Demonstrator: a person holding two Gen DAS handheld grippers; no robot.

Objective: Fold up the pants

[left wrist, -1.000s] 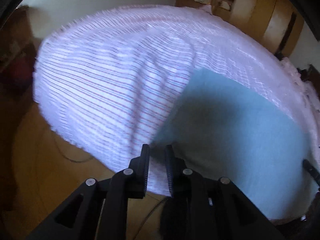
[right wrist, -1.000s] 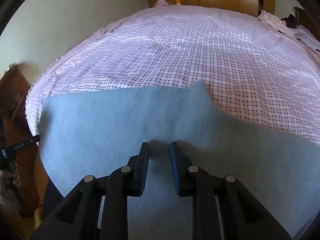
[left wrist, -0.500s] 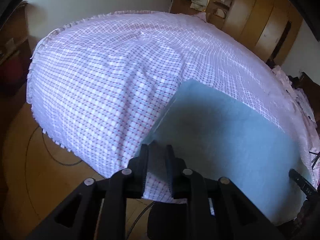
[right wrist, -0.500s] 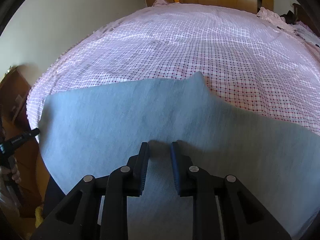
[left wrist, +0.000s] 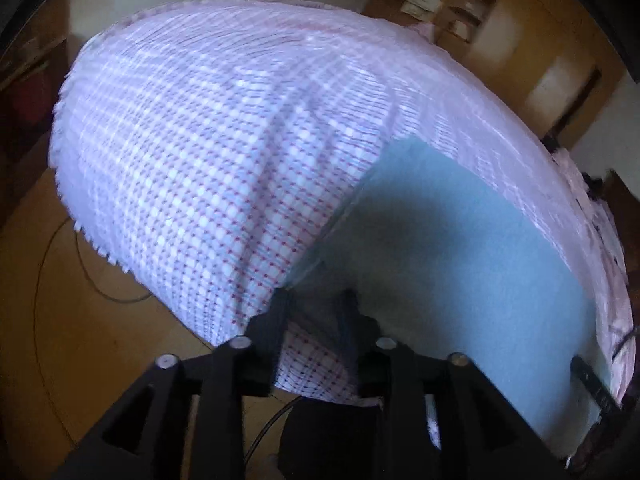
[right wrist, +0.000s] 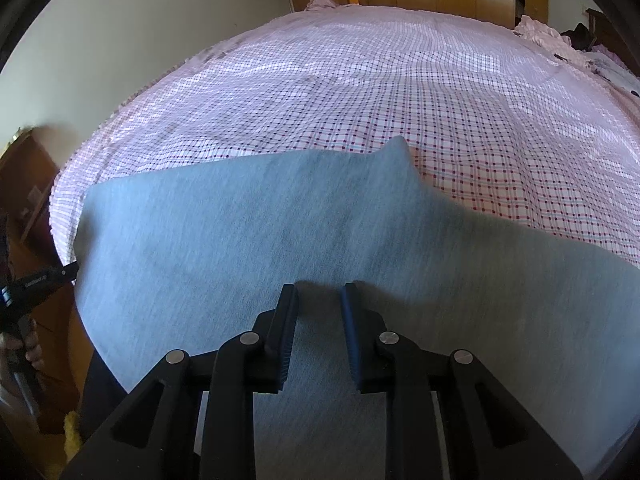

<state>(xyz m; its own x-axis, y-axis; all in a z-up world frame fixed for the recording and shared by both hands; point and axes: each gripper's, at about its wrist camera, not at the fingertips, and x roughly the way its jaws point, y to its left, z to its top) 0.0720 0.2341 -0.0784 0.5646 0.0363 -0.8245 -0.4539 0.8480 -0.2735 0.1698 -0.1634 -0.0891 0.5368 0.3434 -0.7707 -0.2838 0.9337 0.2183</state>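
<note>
Grey-blue knit pants (right wrist: 280, 248) lie flat on a pink checked bedspread (right wrist: 400, 80), near its front edge.

Left wrist view: the left gripper (left wrist: 316, 304) has its jaws opening at the pants' (left wrist: 460, 248) corner, checked cloth showing in the gap, no pad pressing. Right wrist view: the right gripper (right wrist: 319, 296) sits narrow over the fabric; whether it pinches cloth I cannot tell. The pants look soft, light and limp, likely best taken at corners or hems.
</note>
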